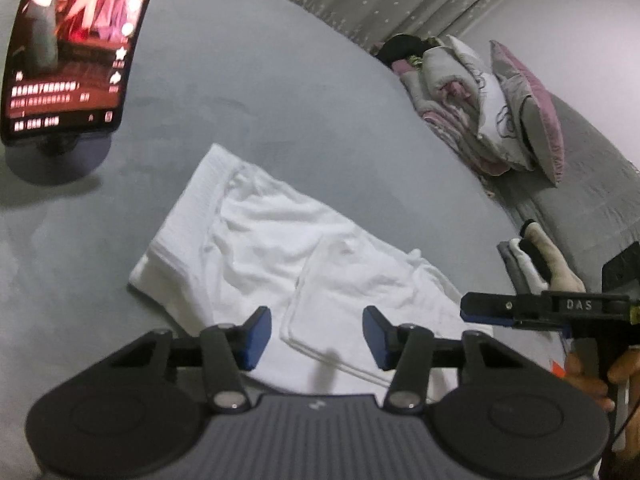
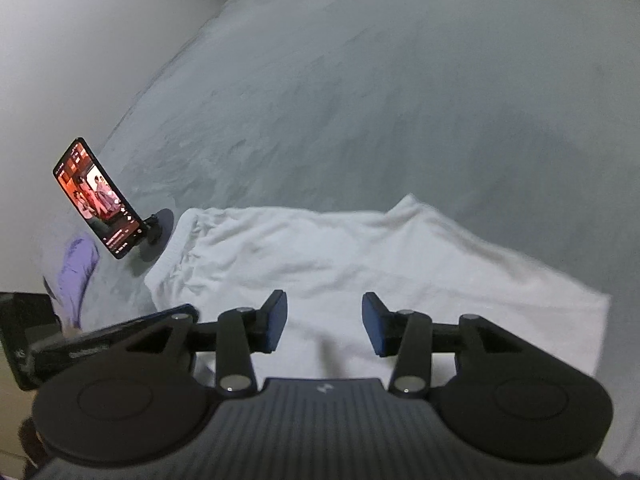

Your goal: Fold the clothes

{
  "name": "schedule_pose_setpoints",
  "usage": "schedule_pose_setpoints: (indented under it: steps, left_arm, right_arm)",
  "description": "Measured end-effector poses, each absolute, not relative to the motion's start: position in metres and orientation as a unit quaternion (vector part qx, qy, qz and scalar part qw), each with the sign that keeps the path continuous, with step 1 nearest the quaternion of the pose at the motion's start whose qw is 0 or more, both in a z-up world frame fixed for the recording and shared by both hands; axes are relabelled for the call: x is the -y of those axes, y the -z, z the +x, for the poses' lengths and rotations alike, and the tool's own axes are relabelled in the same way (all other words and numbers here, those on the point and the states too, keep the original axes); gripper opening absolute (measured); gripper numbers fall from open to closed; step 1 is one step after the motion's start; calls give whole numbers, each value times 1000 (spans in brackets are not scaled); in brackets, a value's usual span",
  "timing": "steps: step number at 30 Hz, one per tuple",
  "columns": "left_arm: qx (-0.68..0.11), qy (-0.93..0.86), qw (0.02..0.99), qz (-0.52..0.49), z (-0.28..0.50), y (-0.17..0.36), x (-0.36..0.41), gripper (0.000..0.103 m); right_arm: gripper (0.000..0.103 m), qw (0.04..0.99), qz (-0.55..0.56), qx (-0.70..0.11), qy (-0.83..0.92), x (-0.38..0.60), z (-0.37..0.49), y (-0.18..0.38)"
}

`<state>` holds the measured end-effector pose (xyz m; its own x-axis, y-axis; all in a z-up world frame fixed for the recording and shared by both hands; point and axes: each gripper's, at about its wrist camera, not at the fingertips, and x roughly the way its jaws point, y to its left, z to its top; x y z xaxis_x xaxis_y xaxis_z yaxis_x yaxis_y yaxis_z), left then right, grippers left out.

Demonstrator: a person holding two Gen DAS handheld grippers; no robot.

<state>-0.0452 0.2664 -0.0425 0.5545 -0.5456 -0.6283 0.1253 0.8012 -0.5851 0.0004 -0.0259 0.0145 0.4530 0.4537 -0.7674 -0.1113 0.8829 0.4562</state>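
A pair of white shorts (image 1: 280, 256) lies partly folded on a grey bed sheet (image 1: 280, 92), its elastic waistband toward a phone (image 1: 72, 40) propped on a small round stand and playing a video. The left gripper (image 1: 317, 338) hovers just above the near edge of the cloth with its blue pads spread apart and nothing between them. The right gripper (image 2: 324, 322) hangs over the same garment, its jaws likewise parted and empty — neither claw pinches fabric.

What could go wrong: with both claws free, the thin, limp cloth may spring back out of its fold or slide on the sheet. A pinch that takes only the top layer would drag the fold crooked. The two grippers are close together, so they could knock one another, and a wide sweep toward the waistband could tip the phone stand.

The left wrist view alone shows a heap of folded bedding and pink-and-grey pillows (image 1: 520, 112) at the far right, a small stack of other folded items (image 1: 536, 256) nearer, and the right gripper seen from the side. The right wrist view alone shows the shorts' far corner, a pale wall beyond the bed — and a purple sleeve (image 2: 76, 264).
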Motion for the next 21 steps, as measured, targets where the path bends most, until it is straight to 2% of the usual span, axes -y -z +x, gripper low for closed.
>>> schedule_pose_setpoints:
  steps: [2,6,9,11,14,21]
  left_arm:
    - [-434,195,844,-246,-45,46,-262,41]
    - [-436,185,850,-231,-46,48,-255,35]
    - [-432,169,862,-204,-48,47,-249,21]
    - [-426,161,874,-172,-50,45,-242,7]
    - [-410,164,887,-134,-56,43,-233,4]
    - [-355,207,910,-53,-74,36,-215,3]
  right_arm:
    - [46,830,182,-497,-177,19,2,-10]
    - [46,822,192,-502,-188,8,8,-3]
    - [46,819,198,-504,-191,0,14,2]
    - [46,815,202,-508,-191,-6,20,5]
    - [46,810,205,-516,-189,-18,30,9]
    - [46,804,180,-534,-188,-52,46,15]
